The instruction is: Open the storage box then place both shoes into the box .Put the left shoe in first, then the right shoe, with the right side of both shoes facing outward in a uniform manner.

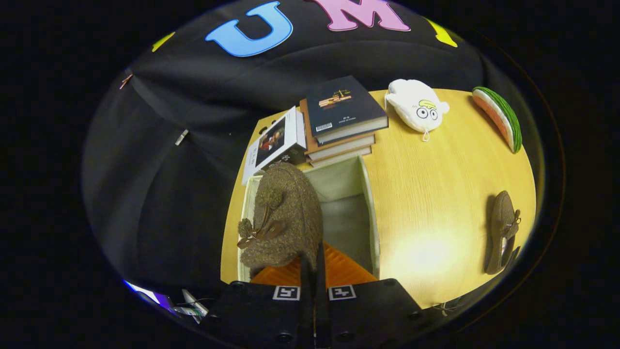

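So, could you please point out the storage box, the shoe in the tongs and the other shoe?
storage box point(369, 213): gripper view, right wall rim.
held shoe point(290, 213): gripper view, fuzzy upper.
other shoe point(503, 232): gripper view, middle of upper.

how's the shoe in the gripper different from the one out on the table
The held shoe hangs between the gripper fingers over the open storage box; the other shoe lies on the table, far off to the side. The held shoe looms large and close; the other looks small. Both are brown and fuzzy with a bow.
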The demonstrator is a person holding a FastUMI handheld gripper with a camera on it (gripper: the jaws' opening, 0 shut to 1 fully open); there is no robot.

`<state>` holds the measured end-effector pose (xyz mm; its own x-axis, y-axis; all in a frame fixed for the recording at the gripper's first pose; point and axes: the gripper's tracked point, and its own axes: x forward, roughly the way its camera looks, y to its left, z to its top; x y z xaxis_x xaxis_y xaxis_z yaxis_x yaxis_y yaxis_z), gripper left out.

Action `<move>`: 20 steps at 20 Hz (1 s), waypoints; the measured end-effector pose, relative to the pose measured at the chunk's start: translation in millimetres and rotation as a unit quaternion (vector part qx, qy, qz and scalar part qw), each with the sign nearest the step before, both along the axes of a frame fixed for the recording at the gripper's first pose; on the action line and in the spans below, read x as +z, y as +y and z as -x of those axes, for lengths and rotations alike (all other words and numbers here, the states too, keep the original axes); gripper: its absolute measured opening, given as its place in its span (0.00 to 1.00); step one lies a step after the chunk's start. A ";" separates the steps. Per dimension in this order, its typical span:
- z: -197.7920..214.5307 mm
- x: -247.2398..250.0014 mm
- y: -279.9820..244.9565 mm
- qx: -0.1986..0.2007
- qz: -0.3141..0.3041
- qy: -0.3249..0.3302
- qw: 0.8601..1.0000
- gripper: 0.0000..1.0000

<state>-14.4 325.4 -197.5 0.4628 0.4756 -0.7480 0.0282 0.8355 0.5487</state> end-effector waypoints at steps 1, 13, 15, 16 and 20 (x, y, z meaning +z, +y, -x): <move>-0.6 -5.2 3.5 -0.003 0.007 0.004 1.000 0.07; -5.2 -23.9 54.4 -0.006 0.028 0.031 0.999 0.07; -4.4 -25.8 57.8 -0.003 0.019 0.038 0.999 0.09; -5.0 -23.7 60.1 0.000 0.010 0.039 0.999 0.10; 6.3 -20.5 76.3 0.035 -0.020 0.048 0.998 0.37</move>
<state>-20.7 401.7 -218.0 0.3551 0.5346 -0.7669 0.0252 0.8146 0.5795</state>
